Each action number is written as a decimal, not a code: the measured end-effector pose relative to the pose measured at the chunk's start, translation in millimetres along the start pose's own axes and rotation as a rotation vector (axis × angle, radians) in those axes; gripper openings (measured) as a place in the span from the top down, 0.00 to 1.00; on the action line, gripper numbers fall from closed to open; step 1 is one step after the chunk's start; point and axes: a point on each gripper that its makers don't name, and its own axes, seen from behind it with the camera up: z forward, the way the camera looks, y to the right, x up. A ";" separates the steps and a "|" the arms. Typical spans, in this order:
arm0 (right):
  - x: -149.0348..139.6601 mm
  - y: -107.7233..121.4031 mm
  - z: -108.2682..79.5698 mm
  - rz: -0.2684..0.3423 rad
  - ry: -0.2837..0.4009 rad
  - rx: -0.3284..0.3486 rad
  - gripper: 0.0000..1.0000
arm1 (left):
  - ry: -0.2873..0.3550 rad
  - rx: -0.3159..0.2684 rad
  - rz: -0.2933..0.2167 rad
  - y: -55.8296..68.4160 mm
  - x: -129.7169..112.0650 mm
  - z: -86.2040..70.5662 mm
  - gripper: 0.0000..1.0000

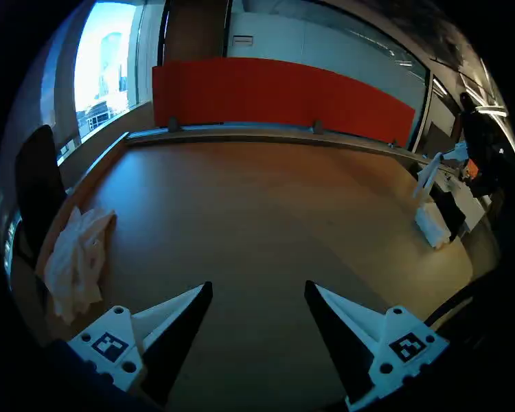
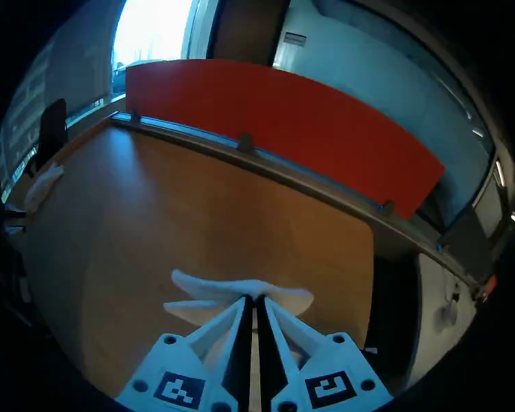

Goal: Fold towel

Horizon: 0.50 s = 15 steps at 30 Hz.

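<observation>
In the right gripper view a white towel (image 2: 216, 292) bunches around my right gripper (image 2: 255, 300), whose two fingers are shut on its cloth just above the wooden table (image 2: 154, 220). The left gripper view shows that same gripper (image 1: 428, 180) at the far right with the towel (image 1: 432, 225) hanging from it. My left gripper (image 1: 257, 288) stands open over the bare table (image 1: 257, 220) with nothing between its fingers. A crumpled white cloth pile (image 1: 75, 264) lies at the table's left edge, and it appears far off to the left (image 2: 43, 185) in the right gripper view.
A red partition (image 1: 278, 93) on a metal rail runs along the table's far edge. A black chair (image 1: 38, 185) stands beyond the left edge, by a bright window. The table ends to the right of the held towel, with a dark gap (image 2: 395, 302).
</observation>
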 end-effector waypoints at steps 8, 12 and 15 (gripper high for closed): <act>-21.4 5.3 -7.4 0.021 -0.019 -0.009 0.96 | 0.002 -0.008 0.010 3.9 3.4 0.6 0.00; -40.5 8.6 -15.2 0.031 -0.039 -0.018 0.96 | 0.002 -0.012 0.018 6.4 4.2 0.9 0.00; -60.1 11.7 -22.3 0.041 -0.061 -0.026 0.96 | 0.002 -0.016 0.022 8.9 4.5 0.8 0.00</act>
